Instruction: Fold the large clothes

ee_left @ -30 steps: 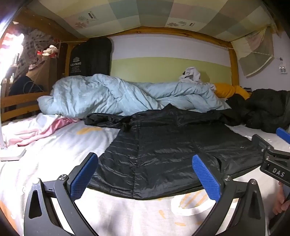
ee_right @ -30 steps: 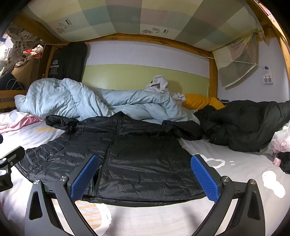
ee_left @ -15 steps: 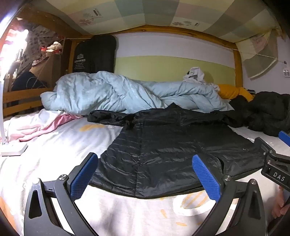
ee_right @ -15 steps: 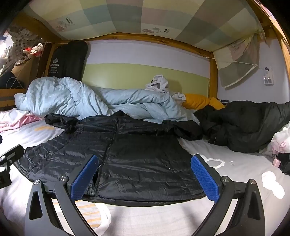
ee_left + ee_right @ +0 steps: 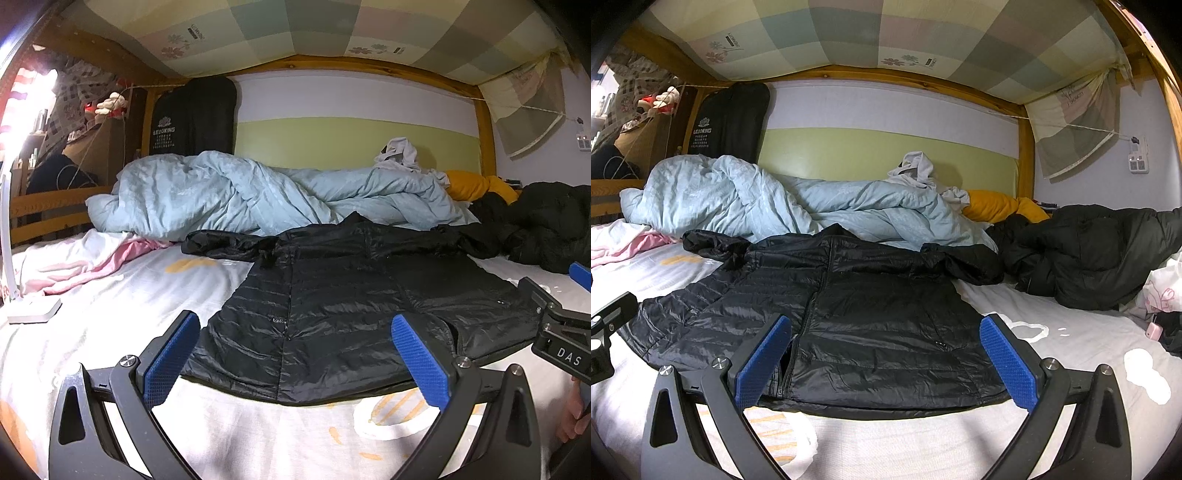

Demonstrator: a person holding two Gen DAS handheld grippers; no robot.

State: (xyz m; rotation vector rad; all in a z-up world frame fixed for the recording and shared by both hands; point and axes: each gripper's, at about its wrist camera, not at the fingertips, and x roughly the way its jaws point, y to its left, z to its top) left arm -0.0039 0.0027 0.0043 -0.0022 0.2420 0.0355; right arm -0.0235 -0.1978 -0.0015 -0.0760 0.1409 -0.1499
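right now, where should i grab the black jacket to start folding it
Probably the near hem corners. The jacket lies flat, front up, hem toward you, collar at the blue quilt. Both tongs, left and right, are open just short of that hem; slide in low along the sheet.

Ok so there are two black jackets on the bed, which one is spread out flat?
The quilted black puffer jacket lying directly ahead of both open grippers, front up with its zipper showing. The other black jacket sits crumpled in a heap at the right.
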